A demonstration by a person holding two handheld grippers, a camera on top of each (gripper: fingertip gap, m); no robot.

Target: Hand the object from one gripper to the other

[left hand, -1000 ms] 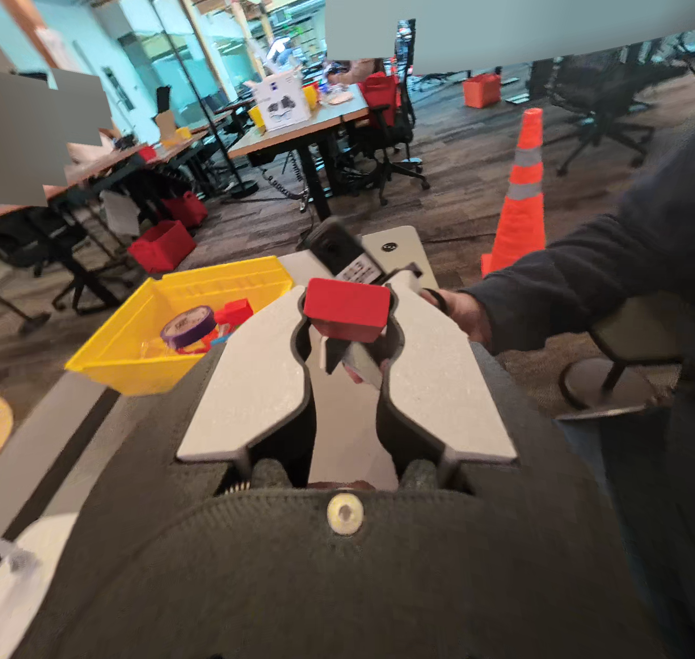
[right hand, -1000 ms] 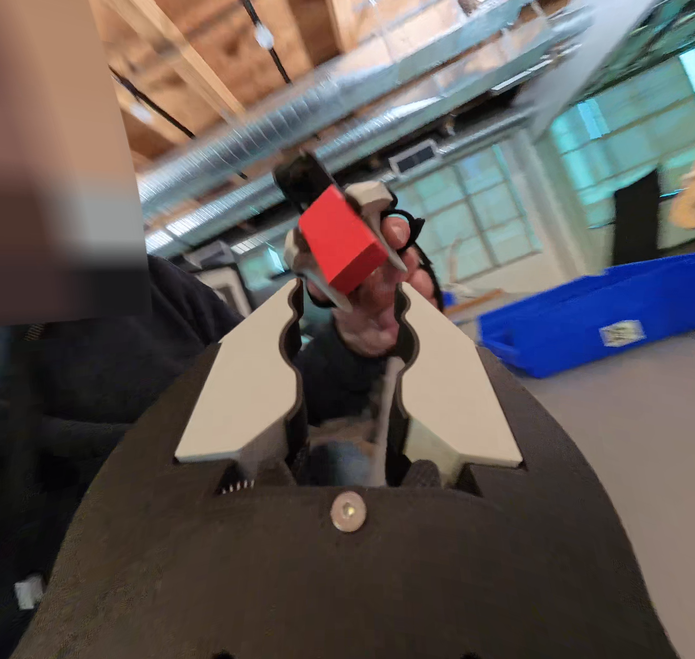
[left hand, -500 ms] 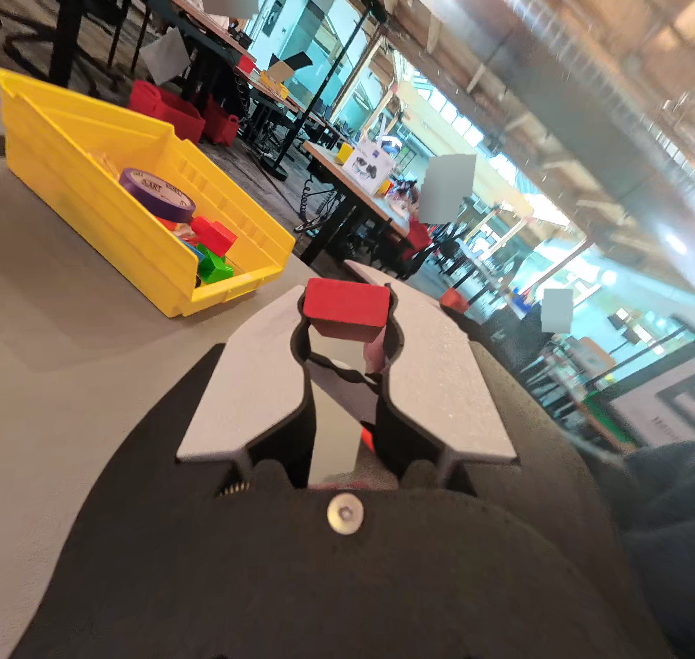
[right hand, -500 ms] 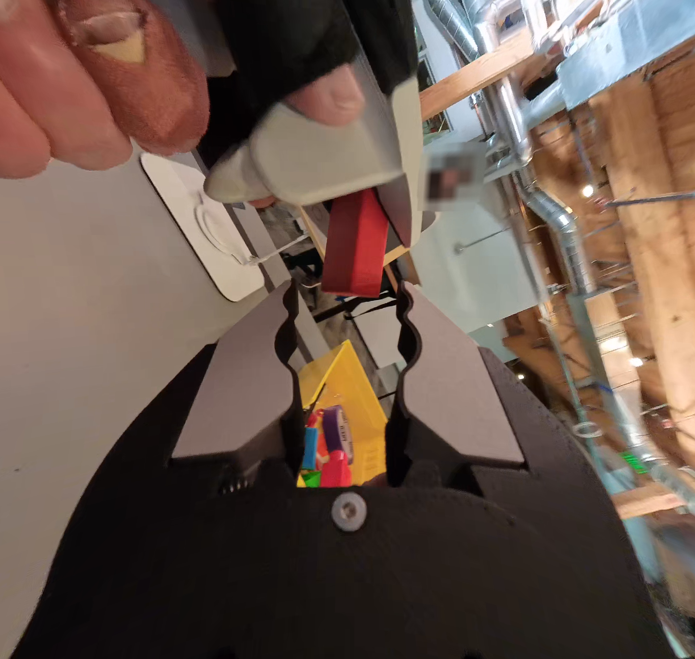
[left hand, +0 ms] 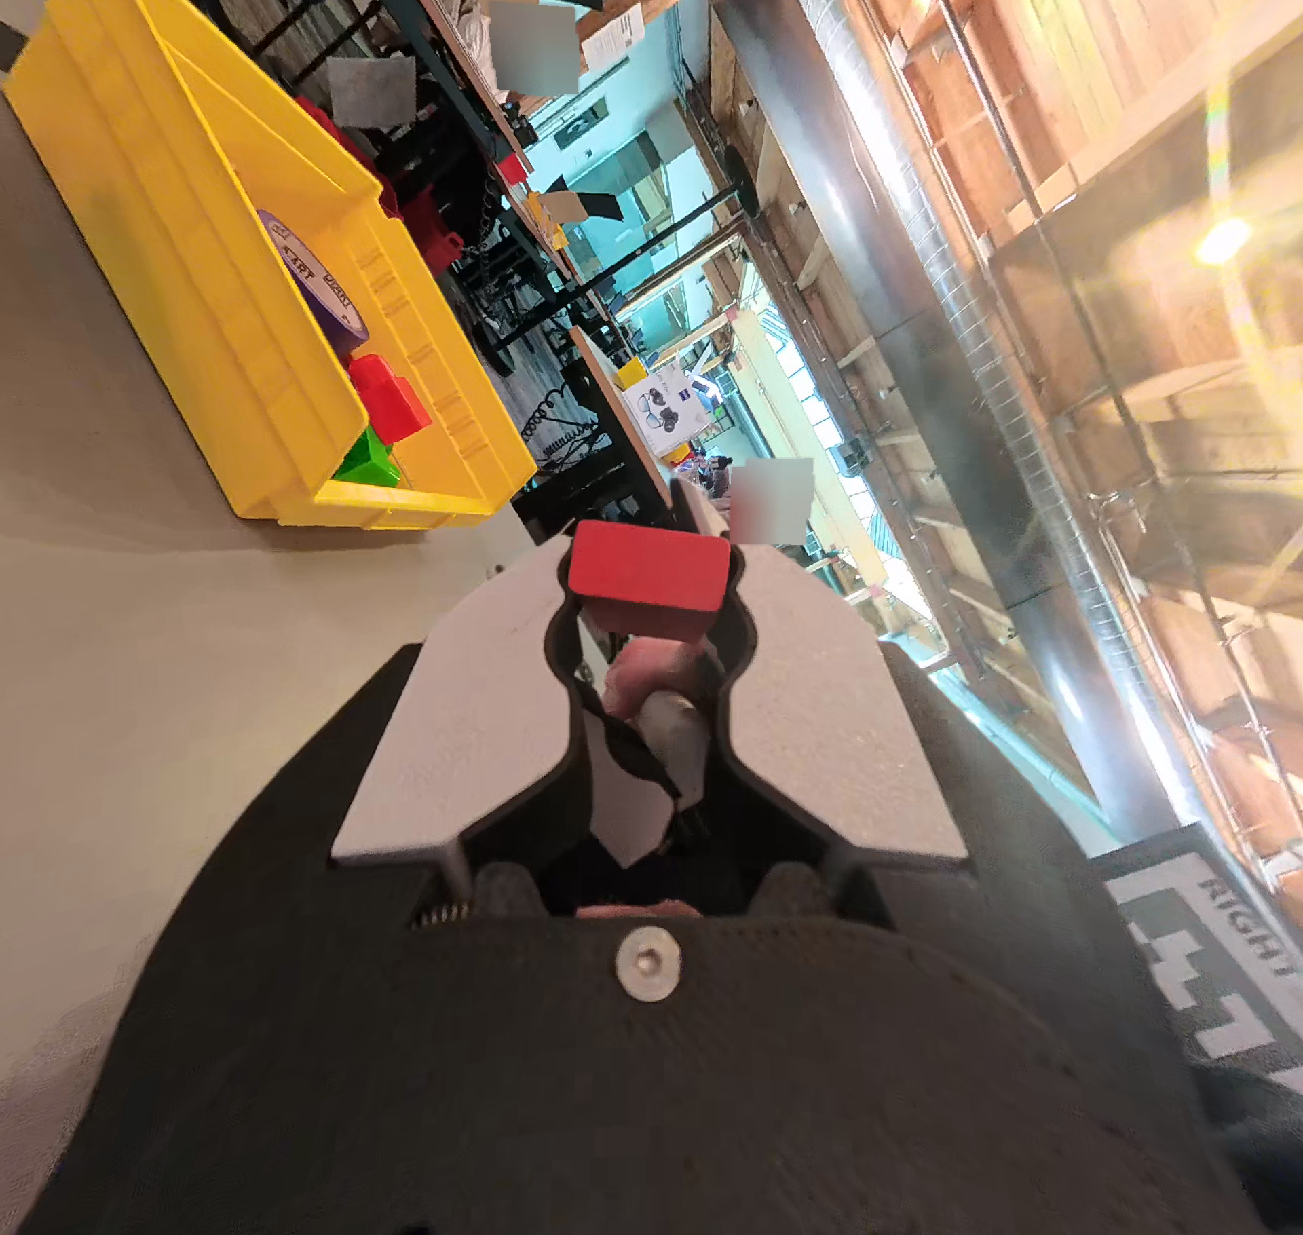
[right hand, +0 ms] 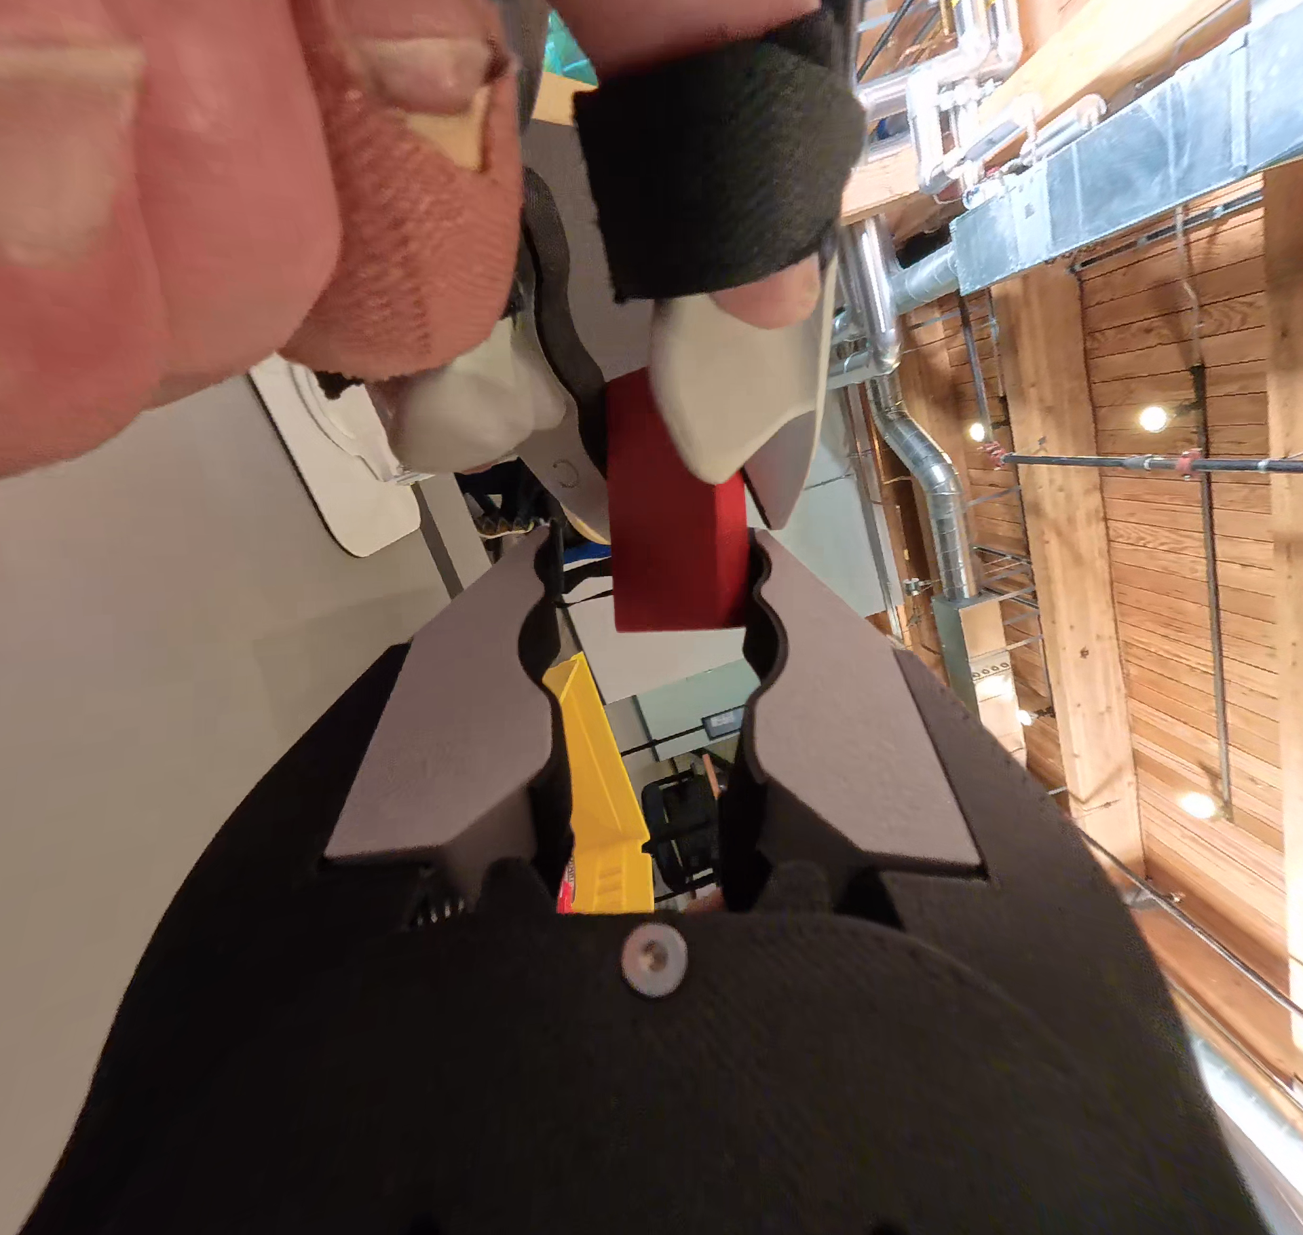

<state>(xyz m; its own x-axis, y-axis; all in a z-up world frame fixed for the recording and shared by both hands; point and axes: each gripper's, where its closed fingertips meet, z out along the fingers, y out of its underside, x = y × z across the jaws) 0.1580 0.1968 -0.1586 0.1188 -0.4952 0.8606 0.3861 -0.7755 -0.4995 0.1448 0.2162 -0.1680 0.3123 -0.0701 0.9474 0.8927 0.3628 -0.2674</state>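
With the left tongs (left hand: 649,584) clamped on the red block (left hand: 647,575) and the right tongs (right hand: 649,570) apart around its free end, I would centre them on the block and close firmly before the left tongs let go.

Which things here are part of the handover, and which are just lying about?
In the job:
- red block
- left tool, shut on the block
- right tool, open around the block's end

Lying about:
- yellow bin
- purple tape roll, red piece and green piece in it
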